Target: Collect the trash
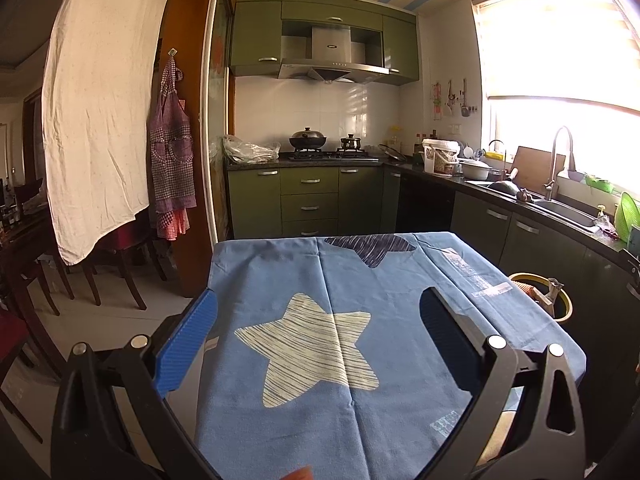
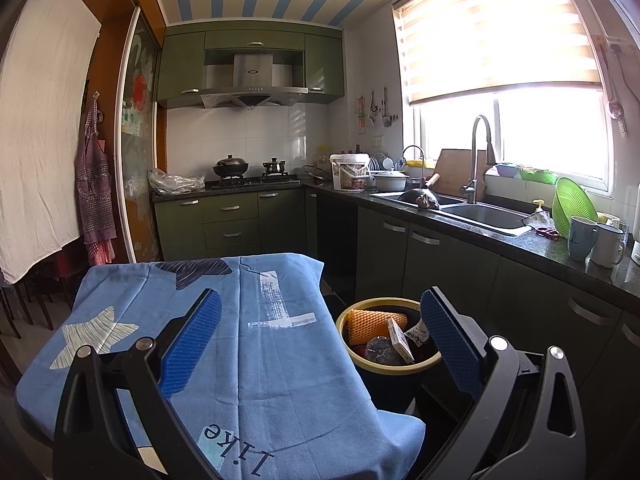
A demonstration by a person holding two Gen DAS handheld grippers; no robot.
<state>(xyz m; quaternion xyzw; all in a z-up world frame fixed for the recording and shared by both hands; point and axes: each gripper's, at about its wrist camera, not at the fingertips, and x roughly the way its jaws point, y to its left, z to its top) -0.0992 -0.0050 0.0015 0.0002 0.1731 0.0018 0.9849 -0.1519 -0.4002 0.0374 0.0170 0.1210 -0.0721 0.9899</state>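
Observation:
A small table covered by a blue cloth with star prints (image 1: 360,288) (image 2: 256,360) stands in front of me; no trash shows on the cloth. A dark bin with a yellow rim (image 2: 352,356) (image 1: 560,300) stands on the floor at the table's right side. It holds an orange foam net (image 2: 372,322), a small box (image 2: 400,340), a clear plastic piece (image 2: 380,350) and a wrapper. My left gripper (image 1: 320,344) is open and empty above the cloth. My right gripper (image 2: 320,344) is open and empty, over the table's right edge and the bin.
A green kitchen counter (image 2: 500,240) with a sink (image 2: 488,216), mugs (image 2: 582,238) and a green colander (image 2: 572,208) runs along the right. A stove with pots (image 1: 308,140) is at the back. Dining chairs (image 1: 120,264) and a hanging white sheet (image 1: 100,112) are on the left.

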